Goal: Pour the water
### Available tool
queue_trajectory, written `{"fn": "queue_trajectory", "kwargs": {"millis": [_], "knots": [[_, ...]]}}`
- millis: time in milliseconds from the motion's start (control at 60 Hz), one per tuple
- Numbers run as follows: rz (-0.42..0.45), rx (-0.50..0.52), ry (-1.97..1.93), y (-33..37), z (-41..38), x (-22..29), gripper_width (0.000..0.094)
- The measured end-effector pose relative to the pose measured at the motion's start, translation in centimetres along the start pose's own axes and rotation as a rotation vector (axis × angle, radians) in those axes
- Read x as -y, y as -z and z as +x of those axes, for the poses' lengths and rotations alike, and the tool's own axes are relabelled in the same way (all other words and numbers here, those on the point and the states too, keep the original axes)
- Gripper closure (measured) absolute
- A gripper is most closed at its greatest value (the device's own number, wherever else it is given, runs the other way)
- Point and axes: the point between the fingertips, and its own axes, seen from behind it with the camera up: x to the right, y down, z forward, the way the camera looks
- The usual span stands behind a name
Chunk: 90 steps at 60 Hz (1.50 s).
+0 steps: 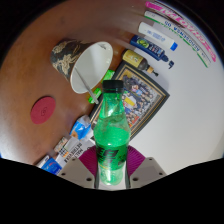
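A green plastic bottle [111,130] with a green cap and a dark label stands upright between my fingers. My gripper [111,165] is shut on the bottle's lower body, with the magenta pads [133,158] pressing on both sides. Beyond the bottle, a white paper cup [88,65] with a patterned sleeve lies tilted, its open mouth facing the bottle's top. The bottle's cap sits just below the cup's rim.
A brown round table [40,140] is under everything. A framed picture [140,95] lies behind the bottle. A dark red coaster [42,110] is to the left. Small packets [68,145] lie at the near left. Tubes and bottles [160,45] lie at the far right.
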Motion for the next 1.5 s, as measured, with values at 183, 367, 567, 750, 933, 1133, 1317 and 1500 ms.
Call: {"fn": "queue_trajectory", "kwargs": {"millis": [183, 367, 567, 750, 933, 1133, 1317, 1500], "knots": [[0.010, 0.021, -0.011, 0.1, -0.3, 0.1, 0.0589], [0.035, 0.080, -0.335, 0.9, 0.3, -1.1, 0.0589], [0.068, 0.173, -0.972, 1.5, 2.3, -3.2, 0.0590], [0.177, 0.348, -1.554, 1.4, 1.9, -1.8, 0.0590], [0.281, 0.480, -1.896, 0.5, -1.9, 1.1, 0.0588], [0.343, 0.553, -2.003, -0.4, -5.6, 4.7, 0.0589], [0.333, 0.589, -2.047, -0.9, -8.8, 6.4, 0.0588], [0.335, 0.535, -2.067, -0.6, -9.2, 6.0, 0.0548]]}}
